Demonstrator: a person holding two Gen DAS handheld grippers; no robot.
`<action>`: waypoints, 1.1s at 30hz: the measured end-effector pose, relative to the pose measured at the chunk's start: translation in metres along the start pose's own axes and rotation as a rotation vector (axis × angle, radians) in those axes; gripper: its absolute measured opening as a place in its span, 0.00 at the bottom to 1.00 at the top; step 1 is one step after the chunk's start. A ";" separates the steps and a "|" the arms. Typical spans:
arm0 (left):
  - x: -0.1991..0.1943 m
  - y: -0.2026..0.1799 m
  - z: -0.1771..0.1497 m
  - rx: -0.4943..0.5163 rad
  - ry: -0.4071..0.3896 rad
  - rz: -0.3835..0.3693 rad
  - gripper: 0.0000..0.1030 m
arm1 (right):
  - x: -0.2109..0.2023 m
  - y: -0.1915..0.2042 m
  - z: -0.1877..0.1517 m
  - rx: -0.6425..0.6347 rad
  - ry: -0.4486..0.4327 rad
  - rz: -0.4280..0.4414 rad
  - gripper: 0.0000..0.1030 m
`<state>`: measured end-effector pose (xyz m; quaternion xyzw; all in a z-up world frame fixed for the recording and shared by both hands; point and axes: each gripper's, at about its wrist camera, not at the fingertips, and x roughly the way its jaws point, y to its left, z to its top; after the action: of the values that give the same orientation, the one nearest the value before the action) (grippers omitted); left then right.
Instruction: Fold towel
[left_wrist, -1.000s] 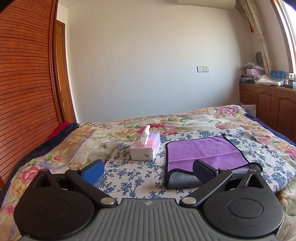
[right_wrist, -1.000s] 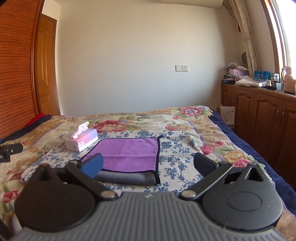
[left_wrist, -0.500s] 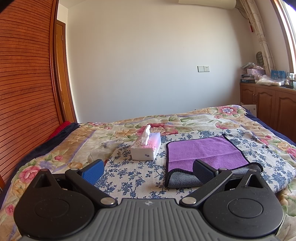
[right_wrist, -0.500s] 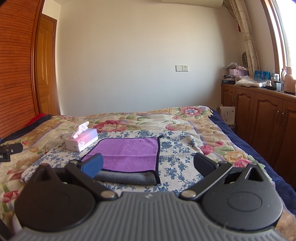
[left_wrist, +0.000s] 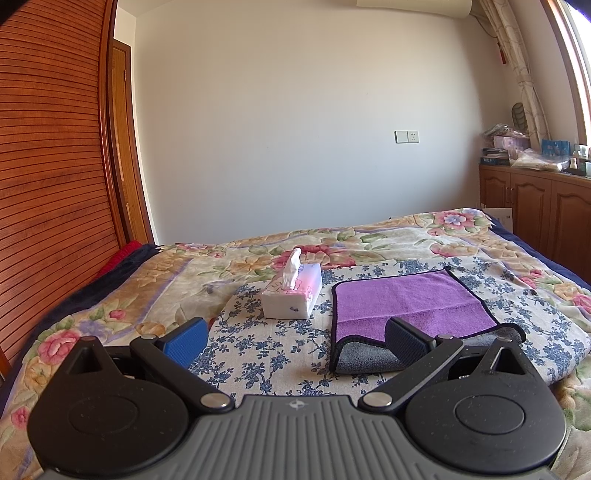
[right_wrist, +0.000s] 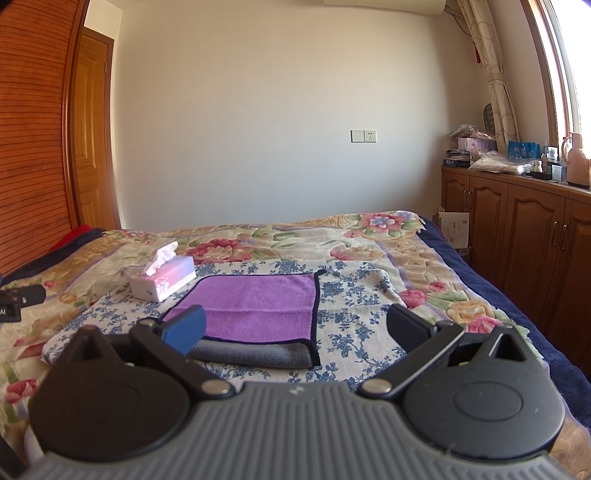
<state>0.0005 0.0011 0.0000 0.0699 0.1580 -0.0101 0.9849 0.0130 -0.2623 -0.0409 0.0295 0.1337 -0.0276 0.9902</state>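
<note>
A purple towel (left_wrist: 406, 299) with a dark edge and grey underside lies folded on the blue-flowered cloth on the bed; its grey fold faces me. It also shows in the right wrist view (right_wrist: 258, 299). My left gripper (left_wrist: 295, 339) is open and empty, hovering in front of the towel's near left corner. My right gripper (right_wrist: 295, 330) is open and empty, in front of the towel's near edge. Part of the left gripper (right_wrist: 18, 299) shows at the left edge of the right wrist view.
A white and pink tissue box (left_wrist: 291, 293) stands just left of the towel, also in the right wrist view (right_wrist: 164, 277). Wooden cabinets (right_wrist: 517, 236) with clutter on top line the right wall. A slatted wooden wardrobe (left_wrist: 48, 184) stands on the left.
</note>
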 end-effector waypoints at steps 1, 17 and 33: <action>0.000 0.000 0.000 0.000 -0.001 0.000 1.00 | 0.000 0.000 0.000 0.000 0.000 0.000 1.00; 0.009 0.006 0.002 -0.007 0.037 0.001 1.00 | 0.006 0.000 -0.001 -0.005 0.025 0.006 1.00; 0.035 -0.002 0.006 0.020 0.104 -0.029 1.00 | 0.032 -0.001 0.003 -0.024 0.066 0.013 1.00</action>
<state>0.0350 -0.0014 -0.0057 0.0779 0.2098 -0.0224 0.9744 0.0451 -0.2654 -0.0463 0.0196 0.1664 -0.0184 0.9857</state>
